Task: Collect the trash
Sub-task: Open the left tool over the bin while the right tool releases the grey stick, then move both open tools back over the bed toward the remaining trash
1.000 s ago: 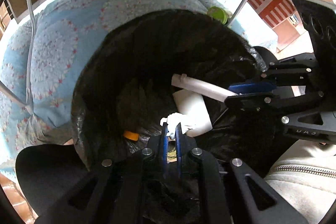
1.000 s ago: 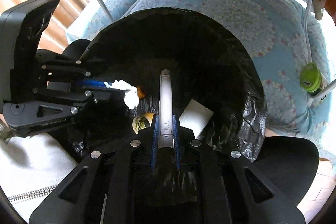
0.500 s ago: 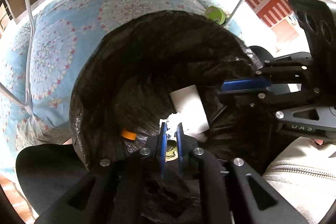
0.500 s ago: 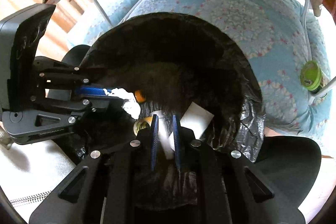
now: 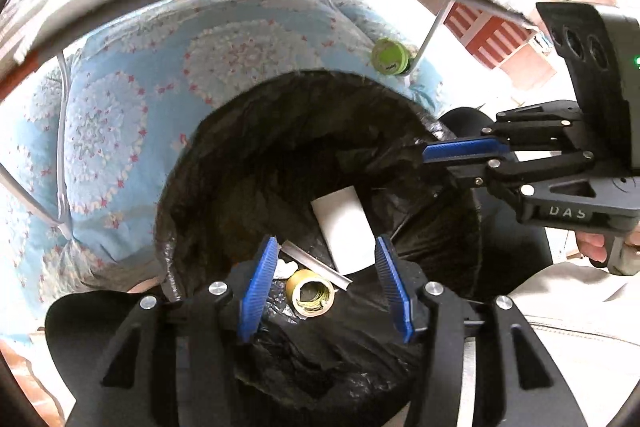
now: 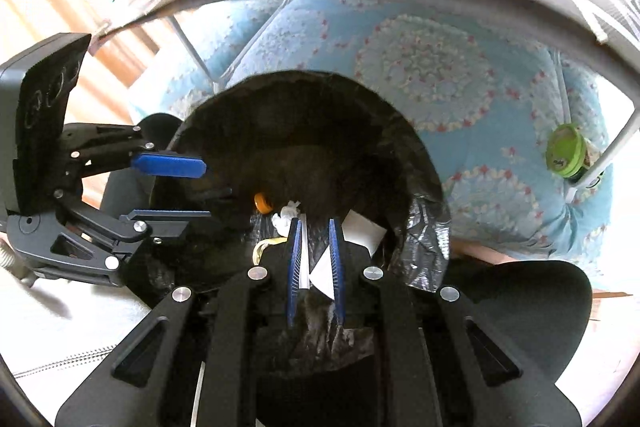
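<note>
Black trash bag [image 5: 248, 155] standing open in front of a blue flowered cushion [image 5: 120, 115], mouth wide and round, plastic wrinkled and glossy at the rim. Down inside: a white paper piece [image 5: 344, 227] leaning against the dark lining, a thin white stick [image 5: 316, 265] lying across the bottom, a yellowish tape roll [image 5: 310, 293] on its side with the hollow core showing, a crumpled white tissue [image 6: 286, 217] beside it, and a small orange cap [image 6: 262, 202] farther in.

Left gripper [image 5: 324, 281] poised over the near rim of the bag, blue pads spreading apart at this moment, nothing between them; tape roll and stick visible below through the gap, not touched. Right gripper [image 6: 314, 259] likewise above the bag's mouth, blue pads drawn close together with only a narrow slit left, nothing pinched in it; white scraps seen through the slit lie deeper in the bag.

Green round lid [image 6: 566, 153] outside the bag, on the cushion against a white metal frame leg [image 6: 608, 157]. Pale zipped garment [image 5: 580, 307] at the lower edge beside the bag.
</note>
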`<state>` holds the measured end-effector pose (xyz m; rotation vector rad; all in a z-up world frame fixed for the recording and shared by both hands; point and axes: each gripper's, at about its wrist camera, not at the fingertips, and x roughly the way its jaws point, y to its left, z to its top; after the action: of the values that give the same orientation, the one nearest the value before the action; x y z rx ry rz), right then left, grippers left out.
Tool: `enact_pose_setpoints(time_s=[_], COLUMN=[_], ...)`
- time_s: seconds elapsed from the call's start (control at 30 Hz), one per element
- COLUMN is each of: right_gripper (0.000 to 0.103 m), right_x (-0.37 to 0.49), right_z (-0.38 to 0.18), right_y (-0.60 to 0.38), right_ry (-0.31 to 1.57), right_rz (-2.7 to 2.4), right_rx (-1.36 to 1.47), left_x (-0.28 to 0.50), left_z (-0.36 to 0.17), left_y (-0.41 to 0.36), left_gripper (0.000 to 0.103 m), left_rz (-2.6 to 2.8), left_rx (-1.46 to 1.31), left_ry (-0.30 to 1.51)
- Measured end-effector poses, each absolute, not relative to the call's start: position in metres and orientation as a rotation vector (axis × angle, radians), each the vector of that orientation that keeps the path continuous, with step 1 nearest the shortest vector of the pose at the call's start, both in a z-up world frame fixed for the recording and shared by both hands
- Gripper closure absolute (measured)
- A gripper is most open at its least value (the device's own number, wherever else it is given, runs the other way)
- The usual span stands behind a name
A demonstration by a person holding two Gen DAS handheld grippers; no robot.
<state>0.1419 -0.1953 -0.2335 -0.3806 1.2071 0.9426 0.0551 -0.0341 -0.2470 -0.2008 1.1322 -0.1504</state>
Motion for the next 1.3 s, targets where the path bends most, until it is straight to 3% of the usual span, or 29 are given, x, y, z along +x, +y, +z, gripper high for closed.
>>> enact_pose_setpoints(time_s=[0.33,0.47,0.77,1.3], right_gripper=[0.088,0.081,0.081,0.08], right_x=[0.141,0.142,0.145,0.185], right_z=[-0.195,-0.177,-0.134,-0.101], right_y=[-0.205,-0.207,-0.202,-0.17], right_ry=[1.12,1.075,0.972,0.861], right_rz=[0.954,0.961,0.991,0.982], right_rx=[-0.347,-0.338,-0.326,-0.305], left_x=[0.043,0.042,0.053,0.1], left_z=[-0.191,-0.166,-0.121,-0.086], left_y=[-0.027,-0.028,-0.022,0.019], left_gripper=[0.054,0.054,0.054,0.054], left_rz=[-0.14,-0.158,-0.152,-0.084], left_rx=[-0.149,-0.133,-0.052,-0.025], left_ry=[0.994,0.926,0.825,0.744])
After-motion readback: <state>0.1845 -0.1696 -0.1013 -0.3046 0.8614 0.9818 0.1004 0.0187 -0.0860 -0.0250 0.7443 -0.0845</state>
